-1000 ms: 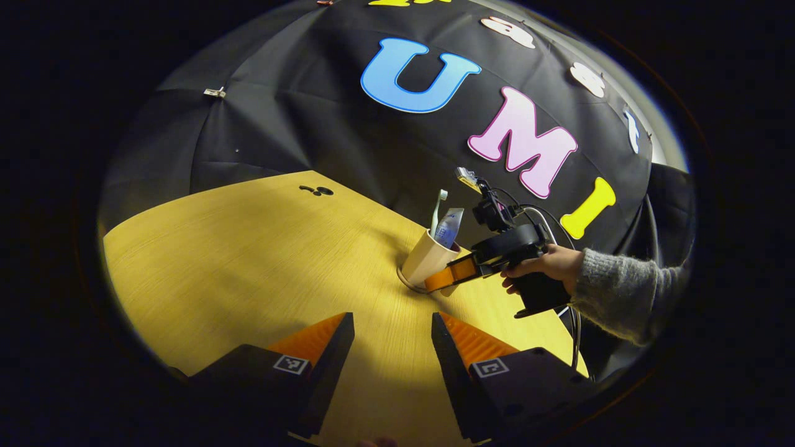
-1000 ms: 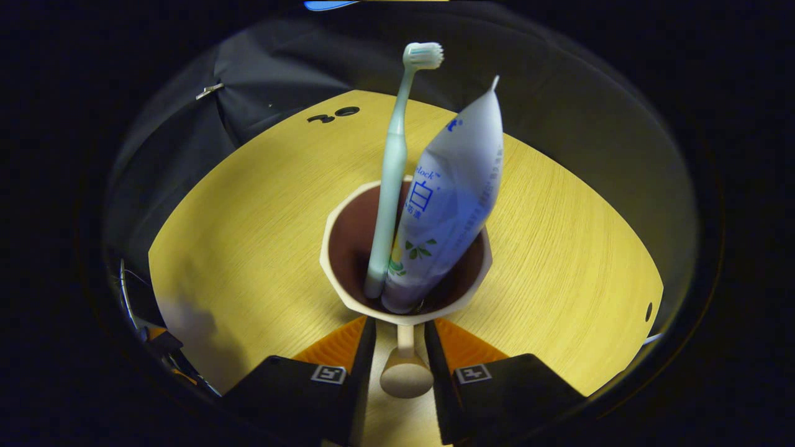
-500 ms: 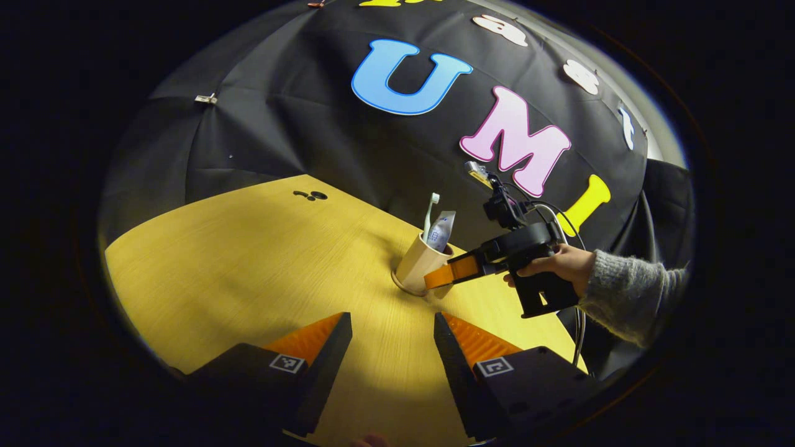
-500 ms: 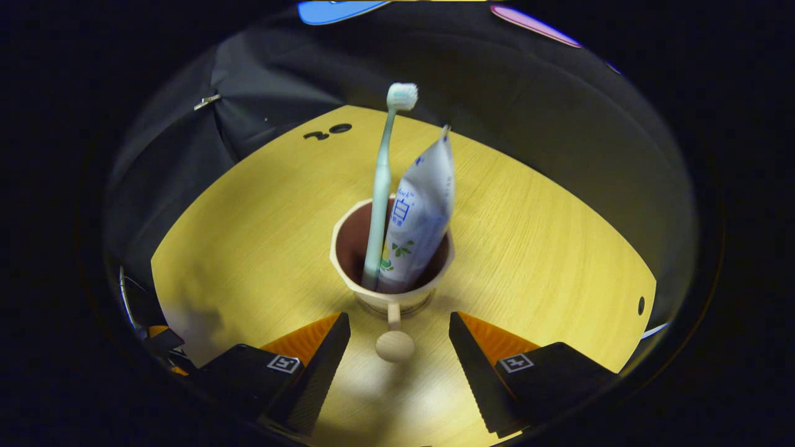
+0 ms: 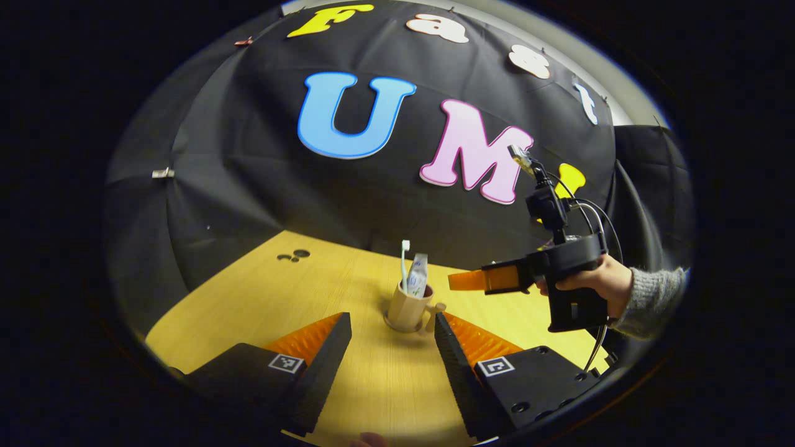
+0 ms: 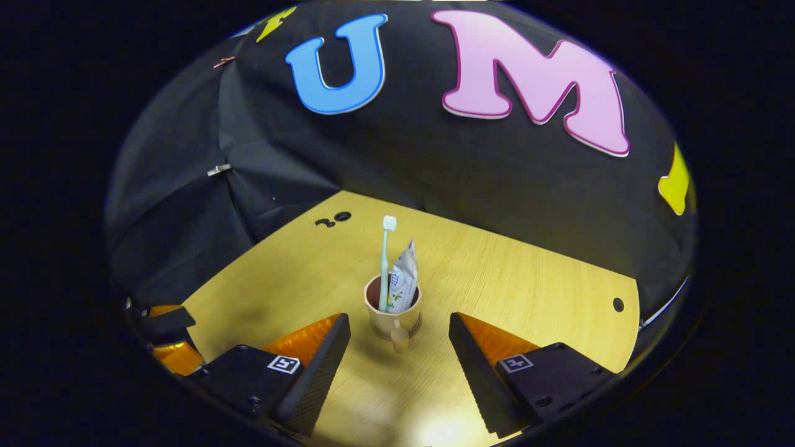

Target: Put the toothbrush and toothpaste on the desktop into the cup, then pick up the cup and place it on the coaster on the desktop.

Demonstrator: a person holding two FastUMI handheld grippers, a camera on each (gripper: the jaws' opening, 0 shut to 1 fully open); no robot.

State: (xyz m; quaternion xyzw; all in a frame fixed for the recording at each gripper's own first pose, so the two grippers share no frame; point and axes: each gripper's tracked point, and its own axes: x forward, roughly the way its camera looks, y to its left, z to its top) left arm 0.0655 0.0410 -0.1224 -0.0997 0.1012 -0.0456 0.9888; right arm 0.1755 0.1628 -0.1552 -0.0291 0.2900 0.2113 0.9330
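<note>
On the yellow desk stands a beige cup, toothbrush and toothpaste upright inside; right gripper and left gripper both spread apart, grasping nothing.

Pretty much one obstacle on the desktop: the cup with toothbrush and toothpaste sticking up out of it; bare wood all around it; right gripper sits wide open and apart from its handle; left gripper open too, nothing between its fingers.
</note>
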